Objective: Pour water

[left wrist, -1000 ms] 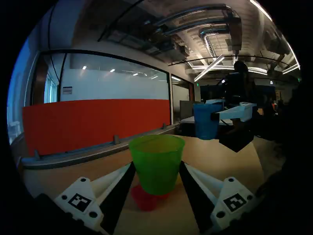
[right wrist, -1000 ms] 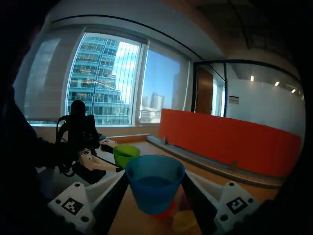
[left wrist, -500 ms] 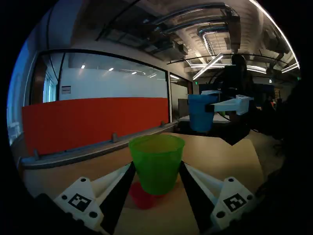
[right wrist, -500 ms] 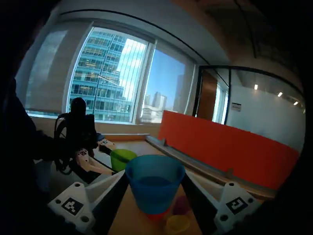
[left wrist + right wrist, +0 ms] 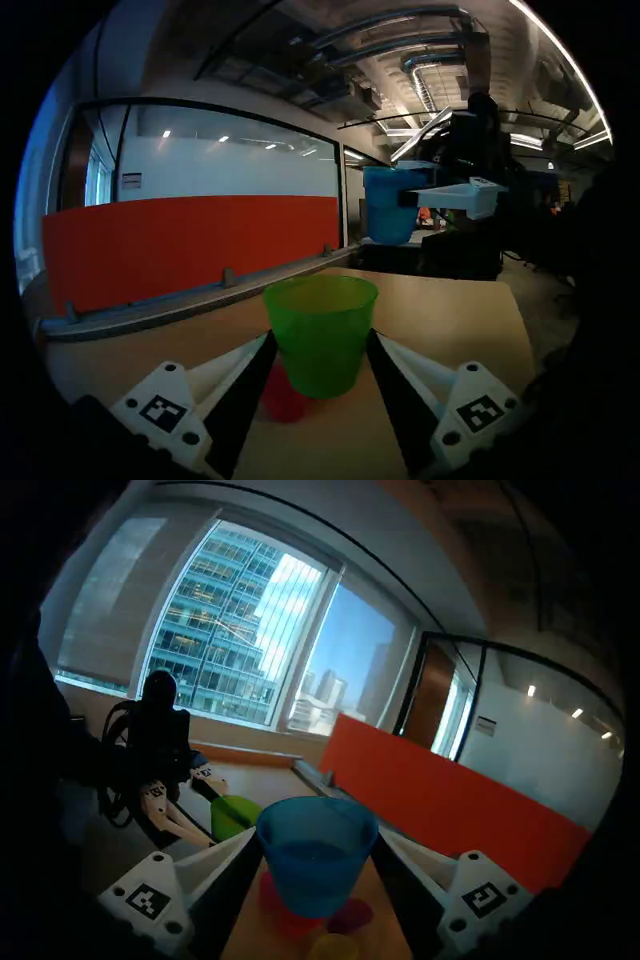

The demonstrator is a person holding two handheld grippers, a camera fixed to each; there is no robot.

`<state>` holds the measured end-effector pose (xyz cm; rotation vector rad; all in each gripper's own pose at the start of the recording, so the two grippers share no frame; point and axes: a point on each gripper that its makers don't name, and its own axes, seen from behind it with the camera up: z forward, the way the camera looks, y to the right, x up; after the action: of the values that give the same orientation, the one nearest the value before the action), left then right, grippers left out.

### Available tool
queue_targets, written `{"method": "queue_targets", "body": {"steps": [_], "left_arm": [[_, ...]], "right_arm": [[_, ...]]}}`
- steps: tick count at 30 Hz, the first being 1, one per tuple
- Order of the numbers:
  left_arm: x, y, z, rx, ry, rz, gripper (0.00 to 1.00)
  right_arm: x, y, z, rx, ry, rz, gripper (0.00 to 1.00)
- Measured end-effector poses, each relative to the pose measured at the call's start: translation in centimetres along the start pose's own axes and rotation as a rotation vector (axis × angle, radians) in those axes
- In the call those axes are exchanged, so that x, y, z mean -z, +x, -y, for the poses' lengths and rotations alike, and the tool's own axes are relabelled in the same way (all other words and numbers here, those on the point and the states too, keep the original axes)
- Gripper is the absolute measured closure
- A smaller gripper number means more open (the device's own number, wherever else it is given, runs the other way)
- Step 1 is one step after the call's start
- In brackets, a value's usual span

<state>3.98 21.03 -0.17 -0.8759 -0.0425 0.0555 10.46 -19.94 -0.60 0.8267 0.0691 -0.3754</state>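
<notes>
In the left gripper view my left gripper (image 5: 320, 352) is shut on a green cup (image 5: 321, 332), held upright just above the wooden table (image 5: 448, 308). Farther off and higher, the blue cup (image 5: 389, 204) hangs in the right gripper (image 5: 448, 196). In the right gripper view my right gripper (image 5: 318, 856) is shut on that blue cup (image 5: 317, 852), which holds water and is tilted slightly. Below and to the left there, the green cup (image 5: 232, 814) shows between the left gripper's fingers (image 5: 172, 816).
A red cup (image 5: 282, 394) stands on the table under the green cup. Red (image 5: 280, 900), magenta (image 5: 350, 916) and yellow (image 5: 334, 946) cups lie below the blue cup. An orange partition (image 5: 184, 240) with a metal rail runs along the table's far edge.
The right gripper has lifted the blue cup higher and moved it toward the green cup. The left gripper holds the green cup in the same place.
</notes>
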Motion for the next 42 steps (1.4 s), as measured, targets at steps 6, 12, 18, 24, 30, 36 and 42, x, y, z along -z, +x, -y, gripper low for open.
{"method": "queue_targets", "body": {"steps": [6,12,18,24,30,36,42], "left_arm": [[0.0,0.0,-0.3,0.008,-0.005,0.0,0.2],[-0.1,0.2,-0.6,0.008,-0.009,-0.002,0.21],[-0.2,0.3,-1.0,0.008,-0.018,0.001,0.2],[-0.4,0.3,-1.4,0.002,-0.027,0.005,0.2],[-0.7,0.4,-1.9,-0.002,-0.038,0.004,0.21],[-0.9,0.6,-2.2,-0.002,-0.045,0.003,0.2],[-1.1,0.8,-2.4,0.0,-0.052,-0.001,0.21]], "right_arm": [[-0.4,0.8,-0.2,0.06,0.002,0.004,0.1],[-1.0,1.3,-0.4,0.122,0.004,0.009,0.09],[-1.6,2.1,-0.9,0.195,0.001,0.013,0.09],[-2.3,3.1,-1.5,0.263,0.001,0.013,0.1],[-3.0,3.9,-1.8,0.327,0.004,0.013,0.09],[-3.7,4.4,-2.0,0.393,0.001,0.016,0.1],[-4.4,4.7,-2.2,0.455,-0.002,0.024,0.1]]}}
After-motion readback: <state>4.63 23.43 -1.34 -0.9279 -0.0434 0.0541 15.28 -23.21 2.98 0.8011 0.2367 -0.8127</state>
